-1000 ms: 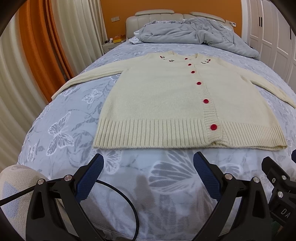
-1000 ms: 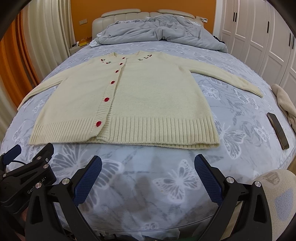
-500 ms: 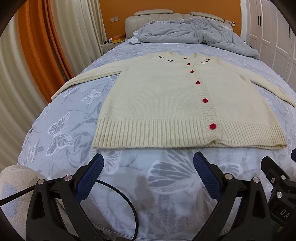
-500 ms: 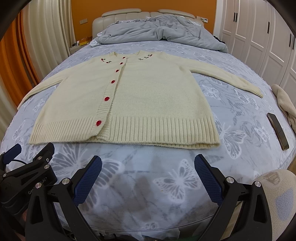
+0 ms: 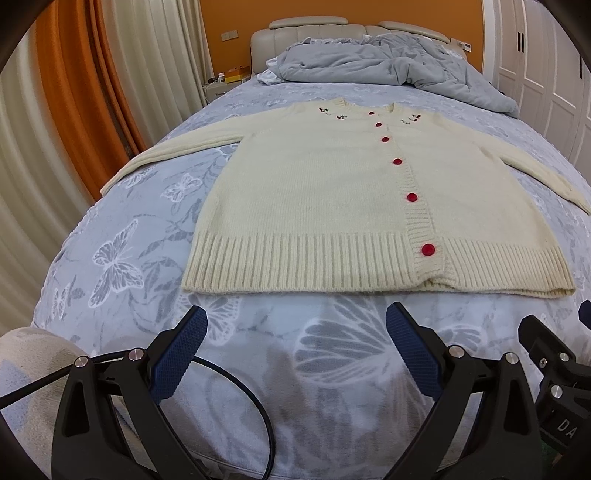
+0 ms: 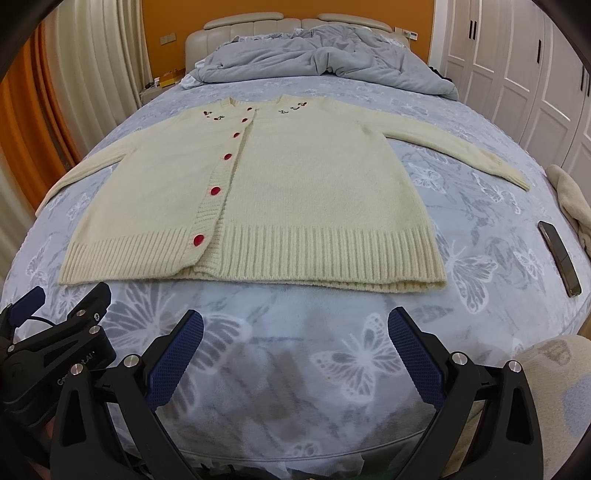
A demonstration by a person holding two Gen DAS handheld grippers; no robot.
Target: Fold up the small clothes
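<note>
One cream cardigan (image 5: 332, 206) spread flat, front up, on the bed (image 5: 110, 229), hem toward the cameras, neckline toward the headboard (image 5: 354, 29). Buttoned shut with red buttons (image 5: 428, 249) running up the placket; small embroidery by the collar. Both sleeves stretched out sideways, one toward the curtain (image 5: 55, 122) side, the other toward the wardrobe (image 6: 517, 66) side. Ribbed hem lying straight, slight lift at the corner nearest the phone (image 6: 559, 258).

Left gripper (image 5: 295, 350) low at the foot of the bed, fingers (image 5: 181, 354) spread wide, holding nothing, tips just short of the hem, not touching the cardigan. Black cable (image 5: 255, 406) looping between its fingers over the sheet. Edge of the other tool poking in at lower right of the left view.

Right gripper (image 6: 295, 350) same posture: fingers (image 6: 415, 358) wide apart, gripping nothing, near the hem but clear of it. Left tool seen at lower left of the right view.

Butterfly-print blue-grey sheet under everything. Crumpled grey duvet (image 6: 325, 62) piled at the head end, apart from the cardigan. Phone lying on the sheet well apart from the right sleeve cuff, next to a beige cloth (image 6: 570, 199) at the bed edge. Orange wall (image 5: 236, 22) behind the headboard; small items on a nightstand (image 5: 229, 79), too small to tell.
</note>
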